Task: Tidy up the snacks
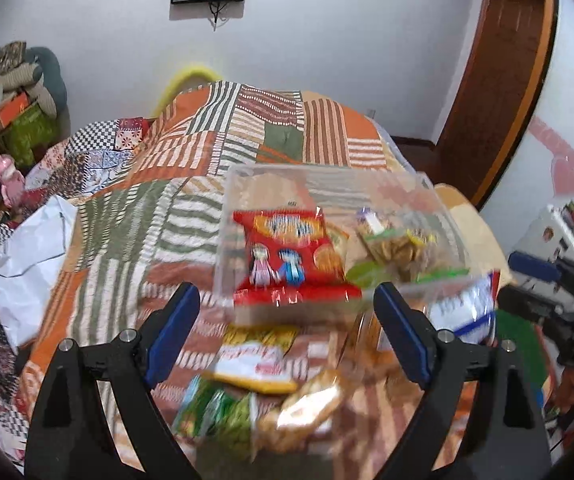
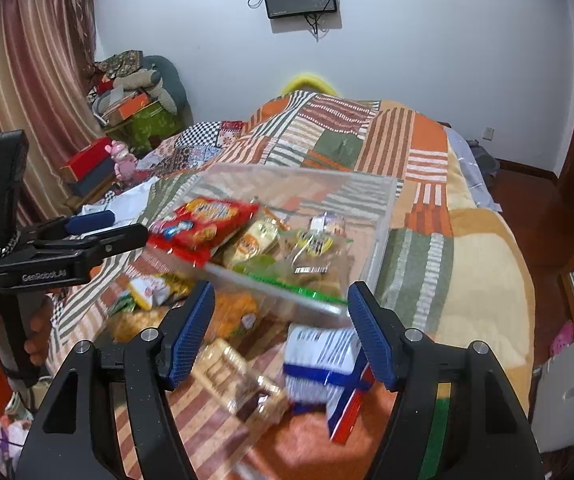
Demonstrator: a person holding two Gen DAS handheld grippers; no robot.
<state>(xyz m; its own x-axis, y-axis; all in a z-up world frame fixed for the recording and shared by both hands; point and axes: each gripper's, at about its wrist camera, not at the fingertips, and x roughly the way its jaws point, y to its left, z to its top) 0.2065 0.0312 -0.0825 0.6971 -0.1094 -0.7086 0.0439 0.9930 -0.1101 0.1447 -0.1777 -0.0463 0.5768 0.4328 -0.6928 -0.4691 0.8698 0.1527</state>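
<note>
On a bed draped in a nubby patchwork quilt of orange, green and brown stripes, the left gripper hovers with its blue-padded fingers spread wide and nothing between them, just short of a clear, hard-walled rectangular bin. Inside it, a glossy red biscuit packet printed with two cartoon children lies beside a crinkled transparent bag of brown snacks; loose on the quilt below sit a yellow-and-white packet and a green packet, both blurred. From the right wrist, the right gripper also stands spread and empty over a blue-and-white packet and a see-through wrapper of tan biscuits, items the left view barely catches. Only this view shows striped pink curtains, the person's hand on the other gripper's handle, and the bin's right wall.
</note>
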